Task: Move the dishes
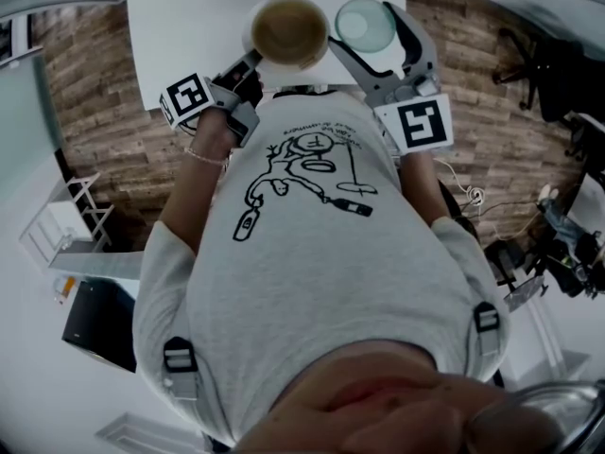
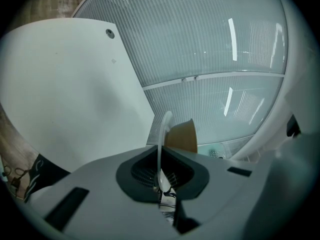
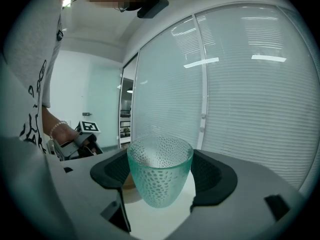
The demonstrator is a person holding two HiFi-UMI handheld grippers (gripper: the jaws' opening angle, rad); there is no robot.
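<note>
In the head view a brown bowl [image 1: 288, 31] with a pale rim hangs over the near edge of the white table [image 1: 189, 26]. My left gripper [image 1: 253, 58] is shut on its rim from the left. In the left gripper view the thin rim of the bowl [image 2: 181, 136] stands edge-on between the closed jaws of the left gripper [image 2: 161, 176]. A green dimpled glass cup [image 1: 364, 17] sits upright between the jaws of my right gripper [image 1: 369, 32], just right of the bowl. In the right gripper view the cup [image 3: 160, 176] is held in the right gripper [image 3: 161, 194], a little above the table [image 3: 150, 224].
A glass wall with blinds [image 3: 240, 99] stands beyond the table. The table [image 2: 60, 94] stretches away to the left. On the wood floor an office chair [image 1: 529, 60] stands at the right, and a white rack [image 1: 66, 220] and a dark box [image 1: 99, 324] at the left.
</note>
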